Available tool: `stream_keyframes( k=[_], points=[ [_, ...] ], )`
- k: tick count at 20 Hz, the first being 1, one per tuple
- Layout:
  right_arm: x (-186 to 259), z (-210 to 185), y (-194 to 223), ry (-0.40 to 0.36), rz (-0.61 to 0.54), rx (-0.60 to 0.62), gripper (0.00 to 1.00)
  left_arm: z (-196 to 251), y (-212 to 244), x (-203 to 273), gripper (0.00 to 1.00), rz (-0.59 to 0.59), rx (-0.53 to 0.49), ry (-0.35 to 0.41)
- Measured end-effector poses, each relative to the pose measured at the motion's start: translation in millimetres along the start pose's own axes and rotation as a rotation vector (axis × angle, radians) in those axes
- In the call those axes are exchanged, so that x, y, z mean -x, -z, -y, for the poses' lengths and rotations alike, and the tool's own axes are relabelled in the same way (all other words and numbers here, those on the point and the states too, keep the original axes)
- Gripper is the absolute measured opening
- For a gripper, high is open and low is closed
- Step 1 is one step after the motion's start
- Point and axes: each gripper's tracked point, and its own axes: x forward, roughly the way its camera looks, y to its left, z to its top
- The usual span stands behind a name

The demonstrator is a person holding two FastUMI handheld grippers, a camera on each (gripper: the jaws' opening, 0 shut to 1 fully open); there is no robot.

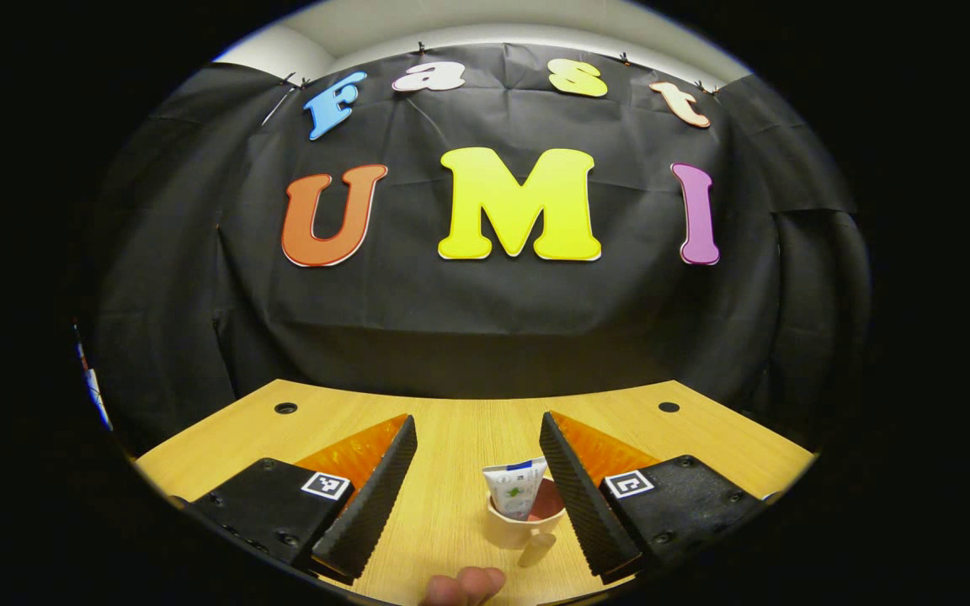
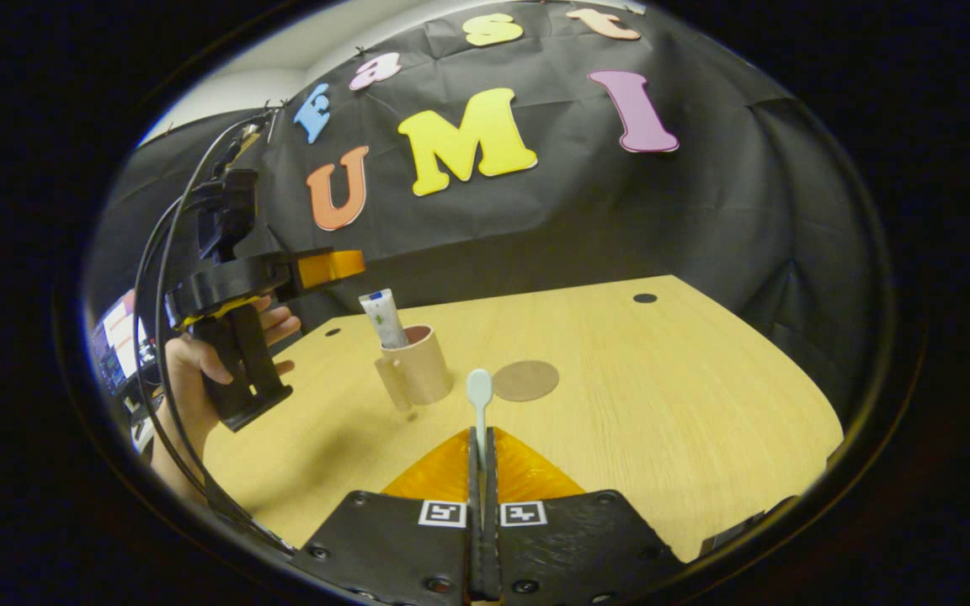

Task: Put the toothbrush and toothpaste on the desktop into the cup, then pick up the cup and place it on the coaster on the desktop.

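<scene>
A beige cup [image 2: 419, 364] with a handle stands on the wooden desktop [image 2: 662, 396], and the toothpaste tube [image 2: 384, 318] sticks out of it. From above, the same cup [image 1: 525, 520] and toothpaste tube [image 1: 517, 486] lie below my left gripper [image 1: 478, 438], which is open and empty. My right gripper [image 2: 482, 442] is shut on the pale toothbrush [image 2: 479, 396], whose end points toward the cup. A round brown coaster [image 2: 525, 380] lies just right of the cup. The left gripper [image 2: 329, 267] hovers above and left of the cup in the right gripper view.
A hand [image 2: 199, 370] holds the left gripper's handle at the desk's left side, with cables looping up. A fingertip [image 1: 464, 585] shows at the bottom of the left gripper view. Small round holes [image 2: 644, 298] mark the desktop near its back edge.
</scene>
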Motion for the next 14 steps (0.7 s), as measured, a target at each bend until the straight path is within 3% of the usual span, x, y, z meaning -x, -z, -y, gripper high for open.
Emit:
stream_keyframes(
  k=[9,14],
  points=[
    [-27.6,-45.5,-60.5,-0.071,0.108,0.105,0.0,-65.0,-10.0,72.3,0.94,0.099,-0.023,-0.117],
    [-47.2,-73.0,-97.7,-0.097,0.174,0.139,0.0,-104.1,15.4,88.9,0.94,0.062,-0.017,-0.19]
  ],
)
